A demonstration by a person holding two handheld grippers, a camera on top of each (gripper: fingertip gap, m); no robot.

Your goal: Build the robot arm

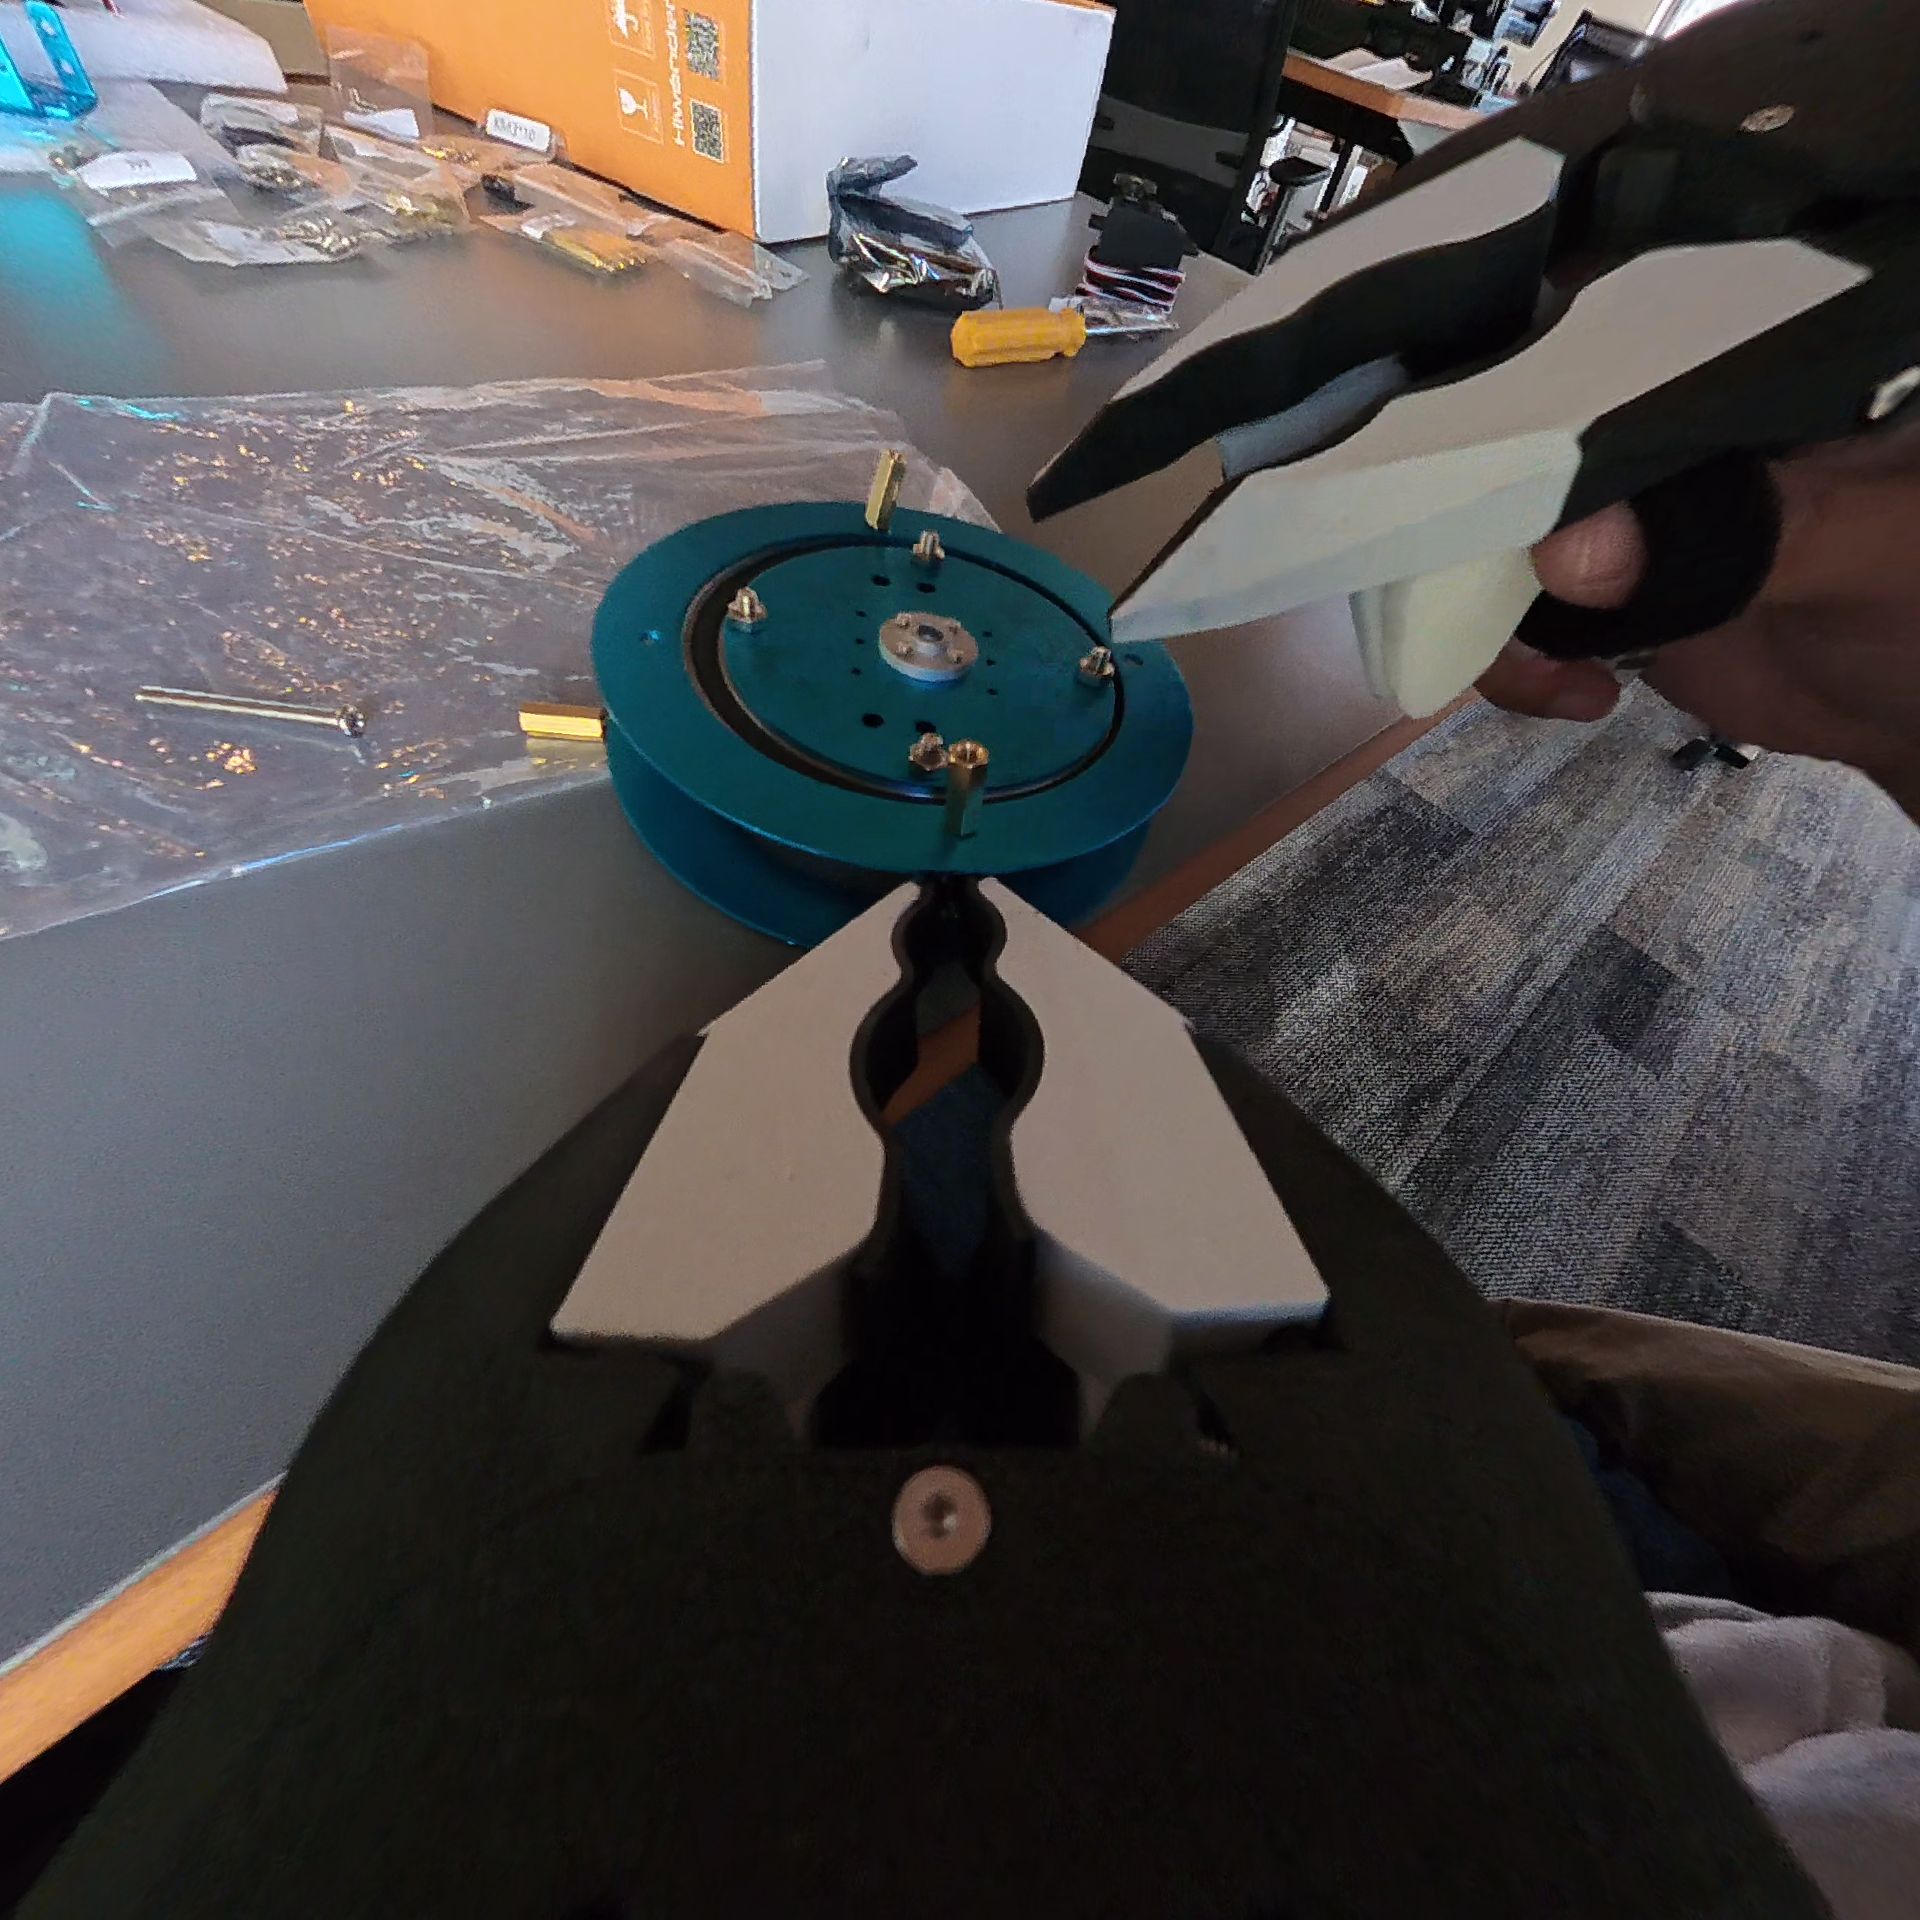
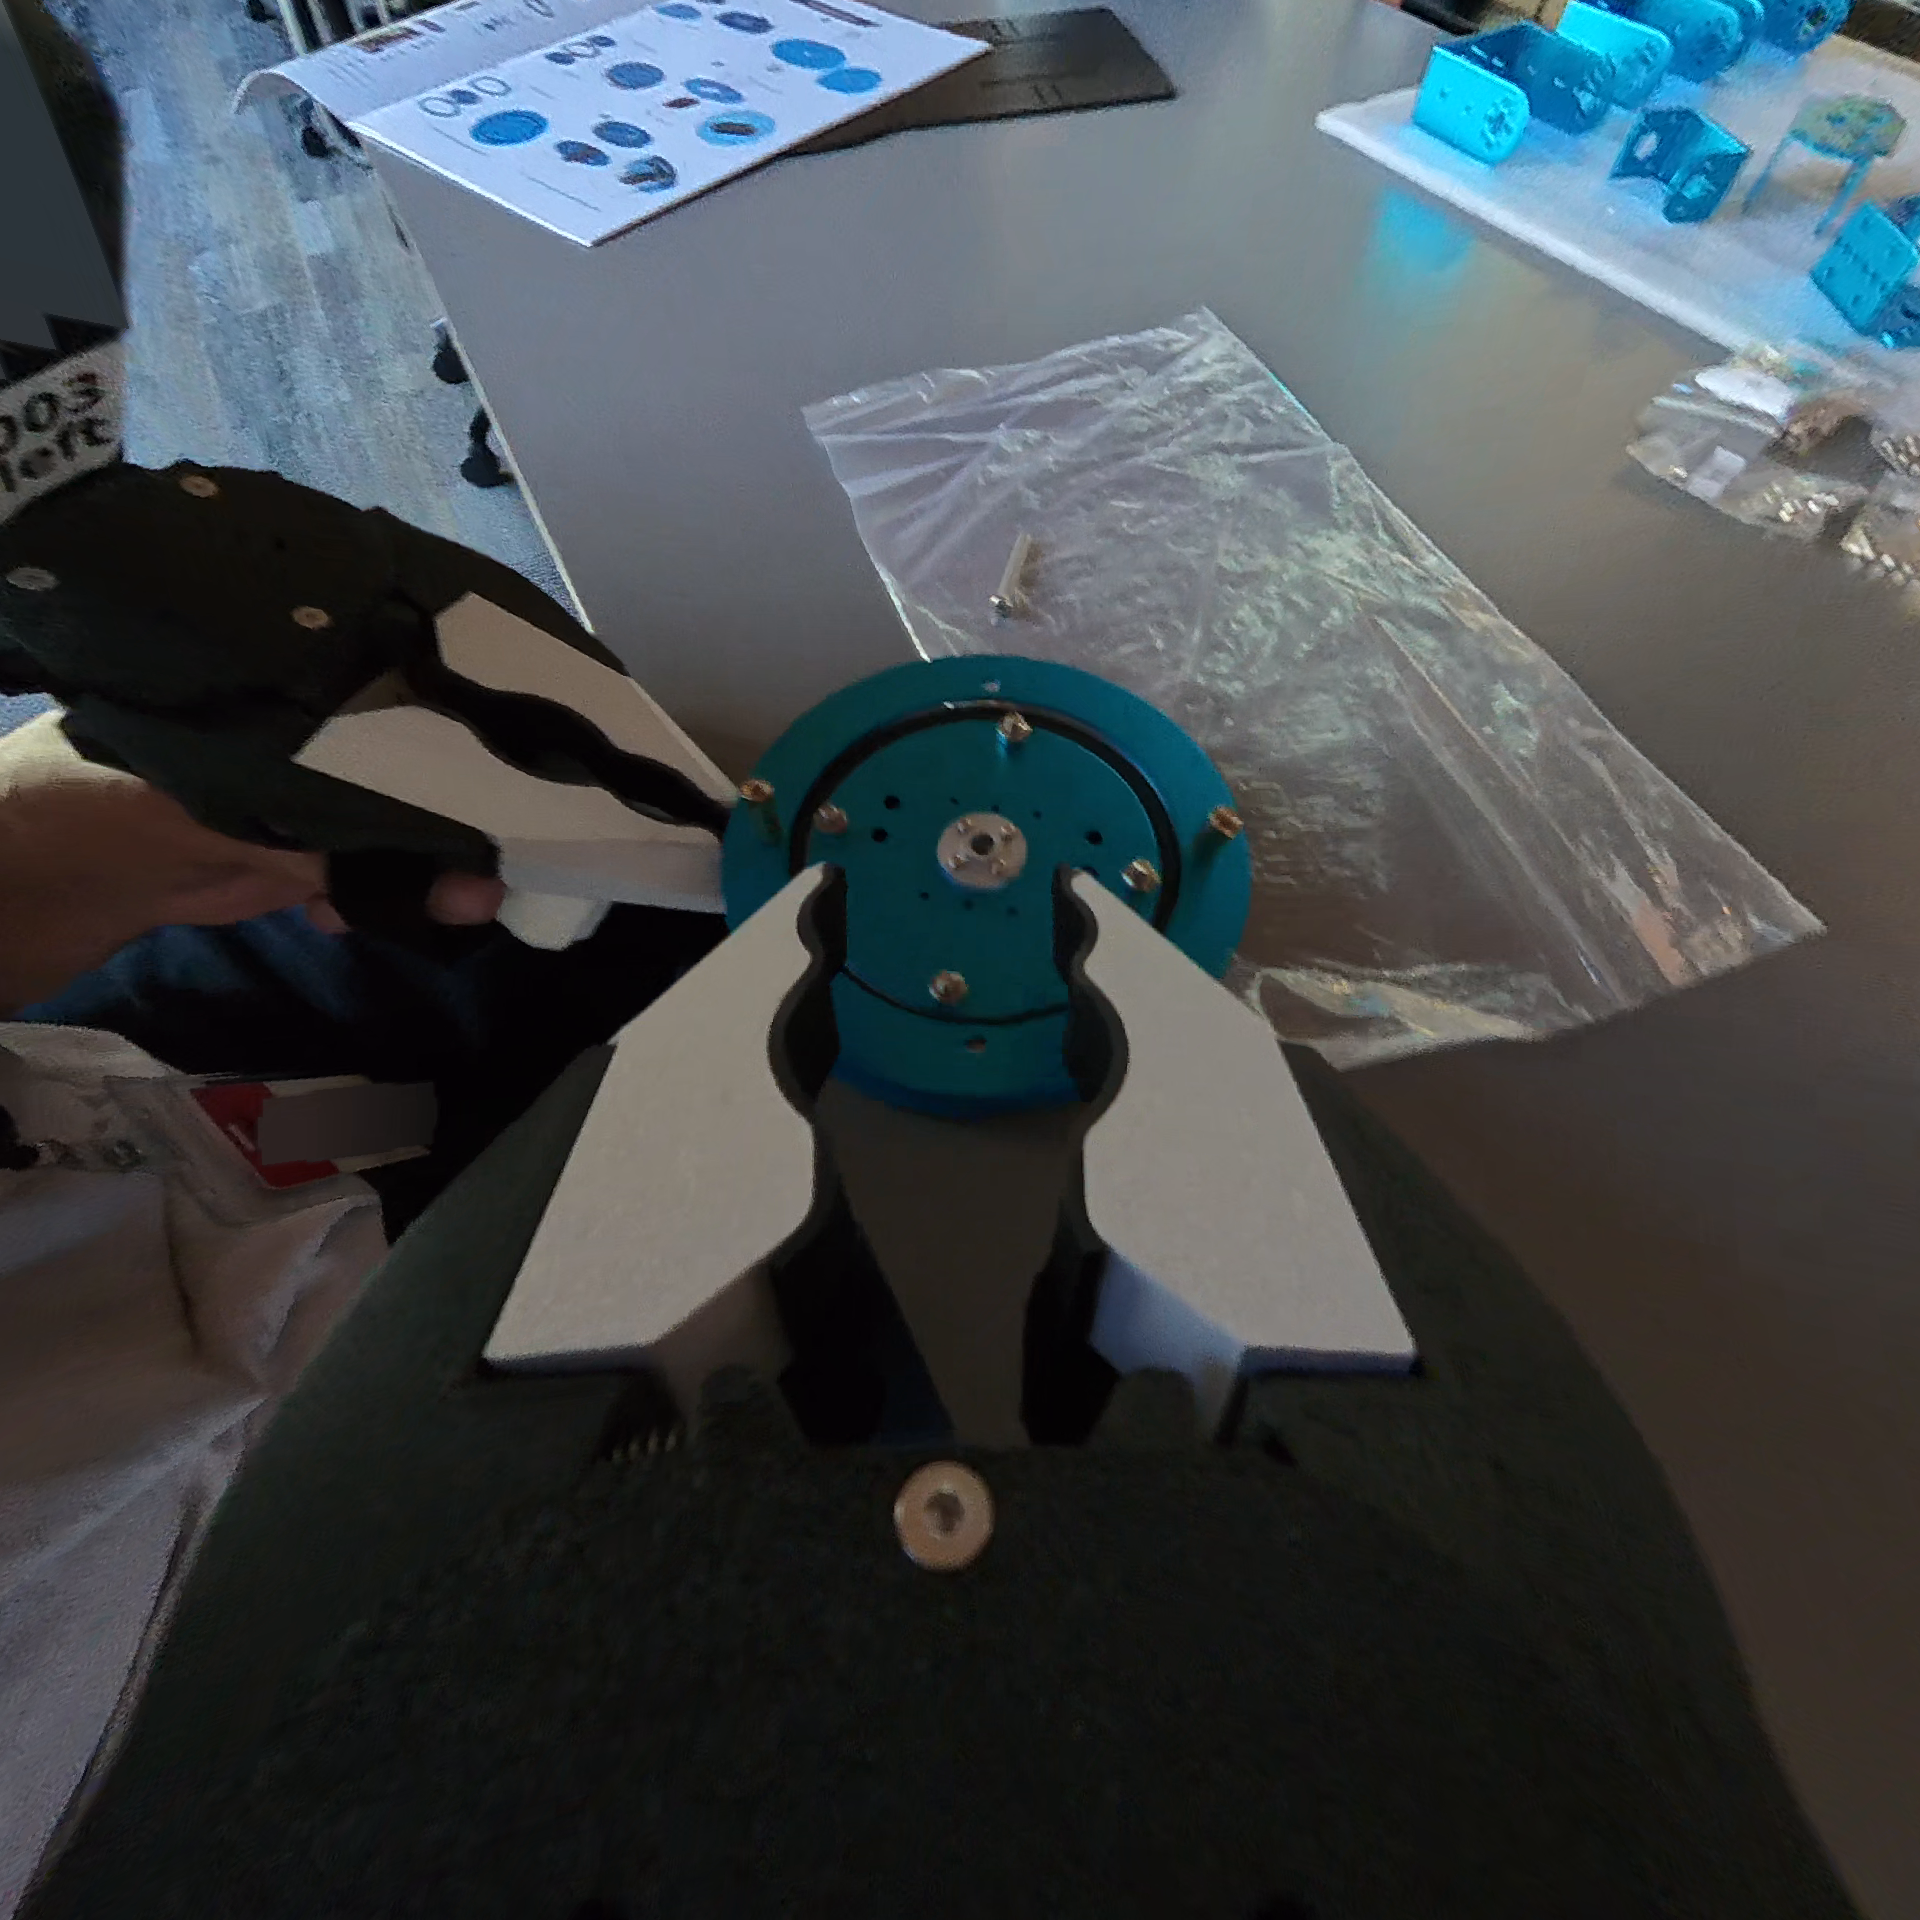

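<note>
A blue round disc assembly [image 1: 831, 675] with a silver hub [image 1: 923, 646] lies at the table's edge. Brass standoffs stand on its rim, one in front [image 1: 966, 790] and one behind [image 1: 883, 488]. My left gripper [image 1: 951, 883] is shut, its tips against the rim just under the front standoff. What they pinch is hidden. In the right wrist view it [image 2: 725, 823] comes in from the left. My right gripper [image 2: 945, 878] is open over the disc [image 2: 914, 935], with a fingertip on each side of the hub [image 2: 980, 850]. It also shows in the left wrist view [image 1: 1075, 566].
A clear plastic bag [image 1: 364, 582] lies beside the disc with a long screw [image 1: 260, 712] on it and a loose standoff [image 1: 561, 722] at its edge. Farther off are a yellow screwdriver [image 1: 1018, 335], an orange and white box [image 1: 727, 94], hardware bags [image 1: 312, 208], a manual [image 2: 644, 104] and blue brackets [image 2: 1558, 94].
</note>
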